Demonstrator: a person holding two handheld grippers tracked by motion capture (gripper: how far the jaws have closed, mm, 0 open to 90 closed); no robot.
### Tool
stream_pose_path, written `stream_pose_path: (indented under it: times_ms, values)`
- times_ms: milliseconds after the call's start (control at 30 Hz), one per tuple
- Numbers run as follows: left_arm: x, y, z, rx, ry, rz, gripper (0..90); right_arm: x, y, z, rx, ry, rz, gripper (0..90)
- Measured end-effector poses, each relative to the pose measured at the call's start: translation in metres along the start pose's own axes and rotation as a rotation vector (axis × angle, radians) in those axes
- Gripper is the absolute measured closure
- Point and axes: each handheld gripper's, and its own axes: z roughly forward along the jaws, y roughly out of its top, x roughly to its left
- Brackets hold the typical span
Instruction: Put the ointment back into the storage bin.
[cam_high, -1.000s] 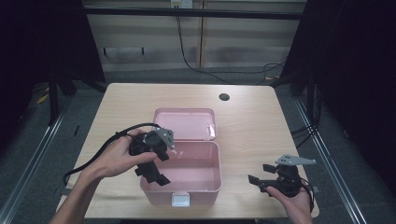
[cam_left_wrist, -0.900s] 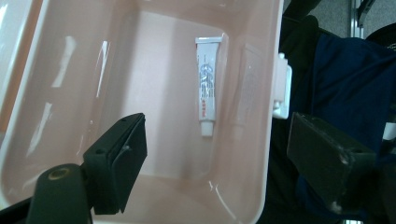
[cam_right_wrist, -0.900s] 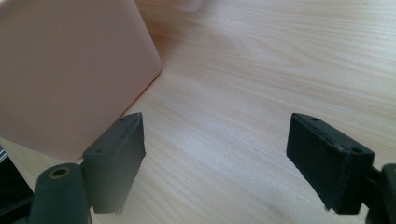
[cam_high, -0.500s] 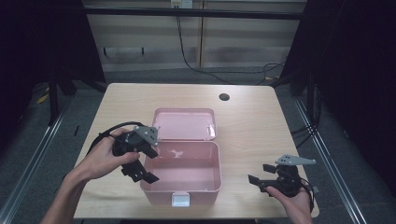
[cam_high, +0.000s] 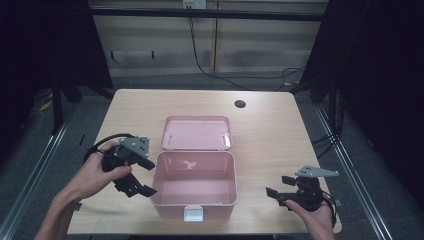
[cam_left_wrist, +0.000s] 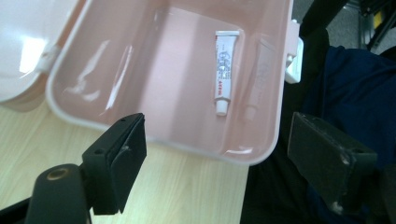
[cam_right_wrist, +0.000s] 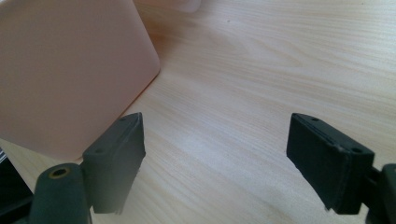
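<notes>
A pink box (cam_high: 195, 185) stands open near the front edge of the table (cam_high: 270, 125), its lid (cam_high: 197, 132) folded back flat behind it. A small white tube (cam_left_wrist: 225, 72) lies on the box floor, close to one side wall and parallel to it; a faint reflection of it shows on that wall.

The left gripper (cam_high: 137, 175) hangs just outside the left wall of the box, jaws spread wide and holding nothing. In the left gripper view the box rim sits between the jaws and the tube, so the tube lies beyond the claw, not within it. The right gripper (cam_high: 280, 192) rests low on the table, well apart from the box on its right side — jaws likewise wide and empty.

Risks, as a judgement:
- The tube is slim and lies flat against the floor. A descent that is too shallow may close on air; one too steep may drive a jaw tip into the plastic.
- The tube sits close to the wall — a jaw may wedge there or push the tube aside.
- The box looks light and is unrestrained; contact with its rim could slide or tip it.
</notes>
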Motion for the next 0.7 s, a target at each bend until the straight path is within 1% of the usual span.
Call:
stream_pose_path:
  times_ms: [67, 133, 267, 333, 367, 467, 500, 567, 600, 633, 667, 700]
  values:
    - [0.000, -0.008, -0.004, -0.021, 0.009, -0.015, 19.4, 0.000, 0.000, 0.000, 0.000, 0.000, 0.000, 19.0]
    - [0.001, -0.014, -0.007, -0.026, 0.018, -0.020, 19.4, 0.000, 0.000, 0.000, 0.001, 0.001, 0.001, 19.0]
    - [0.003, -0.028, -0.007, -0.047, 0.033, -0.033, 19.4, 0.000, 0.000, 0.000, 0.001, 0.001, 0.001, 19.0]
    - [0.005, -0.035, -0.006, -0.049, 0.042, -0.047, 19.4, 0.000, 0.000, 0.000, 0.000, 0.002, 0.004, 18.9]
    - [0.006, -0.038, -0.005, -0.050, 0.037, -0.051, 19.4, 0.000, 0.000, 0.000, 0.001, 0.002, 0.004, 18.9]
    - [0.005, -0.049, -0.002, -0.050, 0.054, -0.062, 19.4, 0.000, 0.000, 0.000, 0.000, 0.001, 0.002, 18.9]
    - [0.004, -0.053, -0.001, -0.054, 0.061, -0.066, 19.4, 0.000, 0.000, 0.000, 0.001, 0.001, 0.004, 18.9]
    - [0.004, -0.059, 0.002, -0.064, 0.060, -0.074, 19.3, 0.000, 0.000, 0.000, 0.001, 0.002, 0.004, 18.9]
    - [0.004, -0.062, 0.004, -0.069, 0.072, -0.081, 19.3, 0.000, 0.000, 0.000, 0.002, 0.001, 0.003, 18.9]
    - [0.005, -0.066, 0.006, -0.075, 0.067, -0.089, 19.1, 0.000, 0.000, 0.000, 0.000, 0.000, -0.001, 18.9]
    - [0.005, -0.068, 0.008, -0.069, 0.067, -0.093, 18.9, 0.000, 0.000, 0.000, -0.001, 0.001, -0.004, 18.9]
    - [0.007, -0.071, 0.011, -0.075, 0.069, -0.104, 18.9, 0.000, 0.000, 0.000, 0.000, 0.001, 0.000, 18.9]
